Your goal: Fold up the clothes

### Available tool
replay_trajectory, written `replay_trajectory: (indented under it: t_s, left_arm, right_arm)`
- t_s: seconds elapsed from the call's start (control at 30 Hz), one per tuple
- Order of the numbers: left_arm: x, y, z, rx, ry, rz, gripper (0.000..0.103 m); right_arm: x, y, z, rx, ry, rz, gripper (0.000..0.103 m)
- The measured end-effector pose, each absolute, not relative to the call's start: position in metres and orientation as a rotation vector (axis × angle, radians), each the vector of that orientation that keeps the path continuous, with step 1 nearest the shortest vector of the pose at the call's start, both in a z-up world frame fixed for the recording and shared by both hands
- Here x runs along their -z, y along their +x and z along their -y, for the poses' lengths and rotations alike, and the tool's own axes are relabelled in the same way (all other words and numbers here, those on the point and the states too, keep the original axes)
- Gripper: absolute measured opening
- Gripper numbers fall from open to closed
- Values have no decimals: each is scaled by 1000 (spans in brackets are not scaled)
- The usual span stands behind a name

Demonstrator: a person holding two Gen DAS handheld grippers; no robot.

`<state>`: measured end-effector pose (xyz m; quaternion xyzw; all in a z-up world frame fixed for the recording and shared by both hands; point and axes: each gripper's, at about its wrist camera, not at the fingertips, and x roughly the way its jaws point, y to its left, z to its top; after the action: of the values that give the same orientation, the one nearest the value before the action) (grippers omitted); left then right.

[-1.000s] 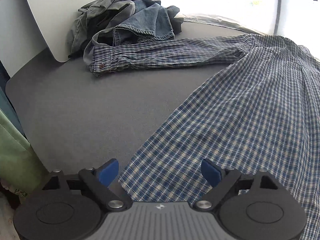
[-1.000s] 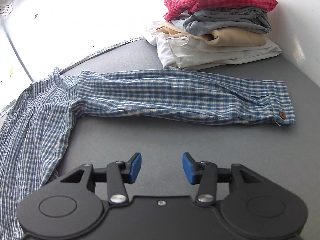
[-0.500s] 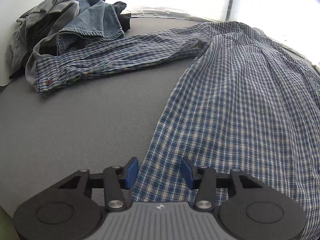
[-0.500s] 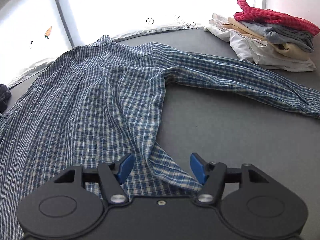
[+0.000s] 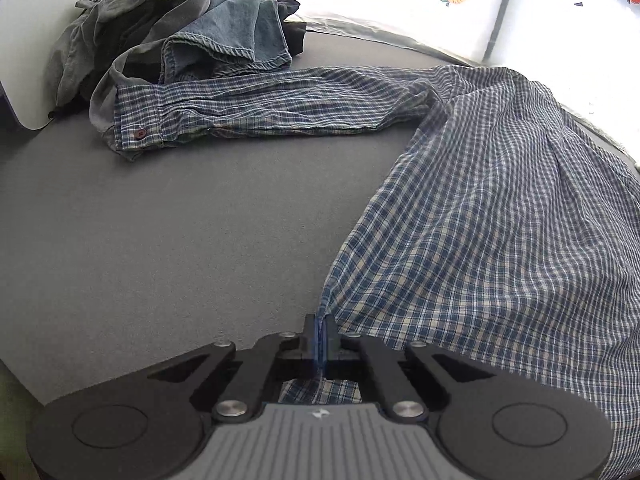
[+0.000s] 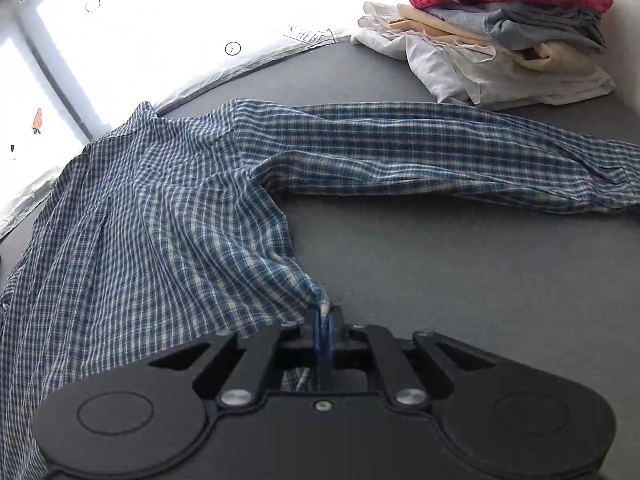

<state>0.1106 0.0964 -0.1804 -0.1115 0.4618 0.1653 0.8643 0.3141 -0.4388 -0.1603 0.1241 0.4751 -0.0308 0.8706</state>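
A blue and white plaid shirt (image 5: 500, 220) lies spread on the grey surface (image 5: 160, 240), back up, with both sleeves stretched out sideways. My left gripper (image 5: 320, 328) is shut on the shirt's lower left corner, and the cloth bunches up into its pads. In the right wrist view the same shirt (image 6: 160, 220) runs away to the collar. My right gripper (image 6: 323, 328) is closing, with the lower right corner of the hem pinched between its blue pads. The left sleeve (image 5: 260, 108) ends at a buttoned cuff, and the right sleeve (image 6: 440, 152) reaches toward the right edge.
A heap of unfolded denim and grey clothes (image 5: 180, 32) sits at the far left, touching the left cuff, with a white board (image 5: 24, 40) behind it. A folded stack topped by a red garment (image 6: 512, 32) stands at the far right. Bright window panes line the back.
Both grippers went from open to shut on the shirt's bottom corners. The right one swung left from the sleeve area to the hem; the left one shifted along the hem.
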Motion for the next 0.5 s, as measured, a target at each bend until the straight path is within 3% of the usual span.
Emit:
replay_trajectory:
  t_s: [0.07, 0.13, 0.2, 0.27, 0.3, 0.33, 0.43, 0.5]
  left_arm:
    - [182, 110, -97, -362, -236, -980, 9]
    - [180, 109, -101, -375, -271, -975, 12]
    - [177, 106, -109, -393, -324, -963, 19]
    - [174, 103, -118, -419, -370, -944, 35]
    - [173, 102, -123, -433, -387, -932, 38]
    - [171, 100, -129, -452, -410, -916, 43]
    - [167, 96, -149, -503, -505, -879, 55]
    - [166, 95, -160, -512, -545, -862, 58]
  right_arm:
    - [165, 310, 428, 89, 176, -1010, 20]
    - [160, 299, 416, 112, 123, -980, 46]
    - [152, 288, 400, 129, 81, -934, 52]
    - [143, 276, 381, 131, 46, -881, 69]
    - [139, 270, 369, 118, 36, -850, 85]
    - [137, 263, 356, 79, 37, -816, 95]
    - [144, 250, 312, -50, 28, -780, 100]
    - [154, 244, 288, -107, 10, -793, 101]
